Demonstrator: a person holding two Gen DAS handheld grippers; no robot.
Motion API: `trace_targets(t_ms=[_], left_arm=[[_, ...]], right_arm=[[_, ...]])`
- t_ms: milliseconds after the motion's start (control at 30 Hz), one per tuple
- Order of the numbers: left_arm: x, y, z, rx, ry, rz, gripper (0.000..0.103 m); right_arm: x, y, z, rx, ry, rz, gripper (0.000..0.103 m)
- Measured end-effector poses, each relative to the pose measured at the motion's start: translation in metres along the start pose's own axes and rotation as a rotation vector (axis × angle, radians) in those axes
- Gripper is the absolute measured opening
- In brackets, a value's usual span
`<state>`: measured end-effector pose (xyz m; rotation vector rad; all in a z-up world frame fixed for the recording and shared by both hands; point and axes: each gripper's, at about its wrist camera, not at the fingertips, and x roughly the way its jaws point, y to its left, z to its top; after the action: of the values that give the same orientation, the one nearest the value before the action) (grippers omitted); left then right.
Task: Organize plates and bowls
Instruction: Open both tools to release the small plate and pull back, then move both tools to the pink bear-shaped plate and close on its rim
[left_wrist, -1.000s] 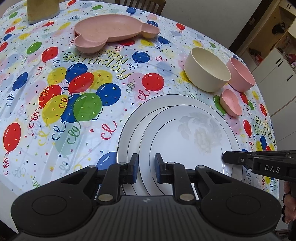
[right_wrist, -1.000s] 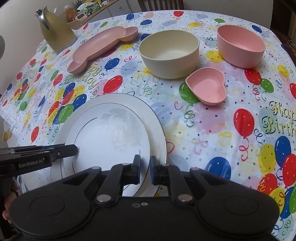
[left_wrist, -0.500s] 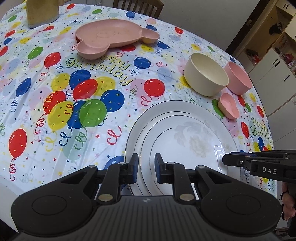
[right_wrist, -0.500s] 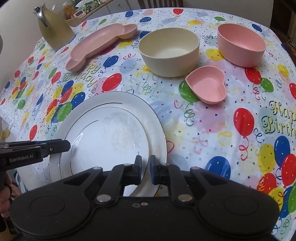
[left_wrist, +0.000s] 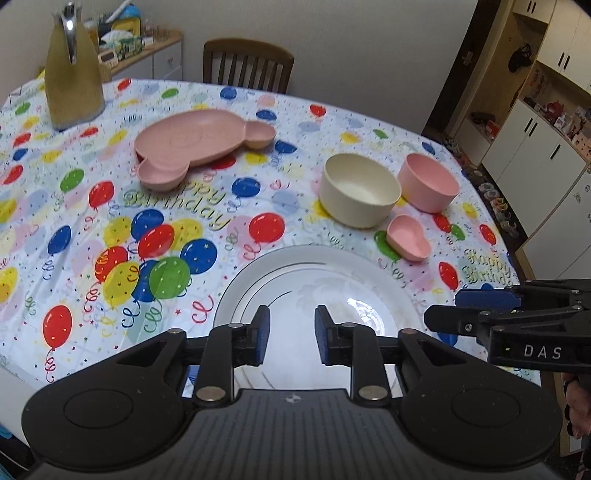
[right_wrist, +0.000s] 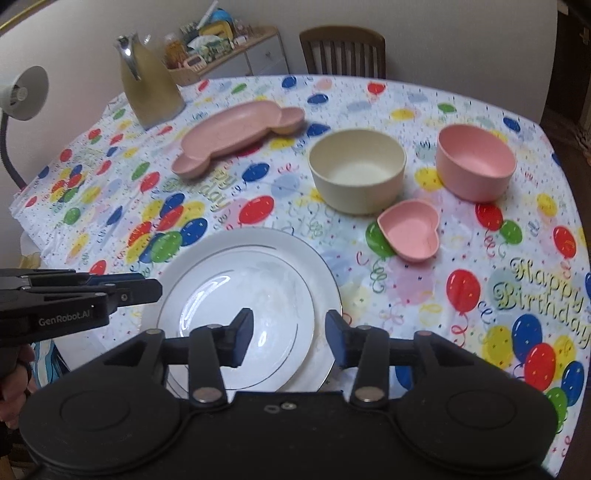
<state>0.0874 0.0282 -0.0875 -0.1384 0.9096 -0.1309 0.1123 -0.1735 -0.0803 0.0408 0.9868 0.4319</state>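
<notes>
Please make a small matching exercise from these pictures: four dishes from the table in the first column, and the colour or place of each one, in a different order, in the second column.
Things:
1. heart dish
2. small white plate
3. round bowl beside the pink bowl
4. bear-shaped plate

Descriptions:
A. cream coloured
B. near the jug
C. lying on the large white plate
D. pink, in front of the two bowls

Pairs: 1-D, 2-C, 3-A, 4-B

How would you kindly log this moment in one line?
left gripper: open | right gripper: open | small white plate: stacked on large white plate | bowls: untouched
</notes>
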Motion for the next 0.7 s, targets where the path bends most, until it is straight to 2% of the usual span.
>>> trace_targets(t_ms=[167,200,233,300,467,533,700], left_arm=[[-0.020,-0.019,-0.002,0.007,-0.050,0.013,0.032],[-0.024,-0.022,-0.003,0.007,-0.059,0.016,0.037],[-0.028,-0.026,-0.004,0.006,-0.072,0.024,0.047],[-0.038,-0.032,-0.005,0.006,-0.106,0.038,0.058],[-0.055,-0.042,-0.004,0.003,-0.152,0.070,0.060],[-0.060,-0.044,-0.003,-0.001,-0.169,0.085,0.068],[-0.067,-0.039,0.006,-0.018,-0.208,0.129,0.077]], right_arm=[[-0.025,0.006,-0.003,-0.051,-0.057,0.019,0.057],[-0.029,0.007,-0.004,-0.062,-0.069,0.024,0.058],[-0.035,0.009,-0.005,-0.072,-0.082,0.029,0.061],[-0.045,0.010,-0.006,-0.091,-0.111,0.037,0.065],[-0.063,0.012,-0.005,-0.138,-0.168,0.047,0.079],[-0.069,0.013,-0.003,-0.156,-0.192,0.042,0.083],[-0.077,0.021,0.006,-0.198,-0.251,0.014,0.100]])
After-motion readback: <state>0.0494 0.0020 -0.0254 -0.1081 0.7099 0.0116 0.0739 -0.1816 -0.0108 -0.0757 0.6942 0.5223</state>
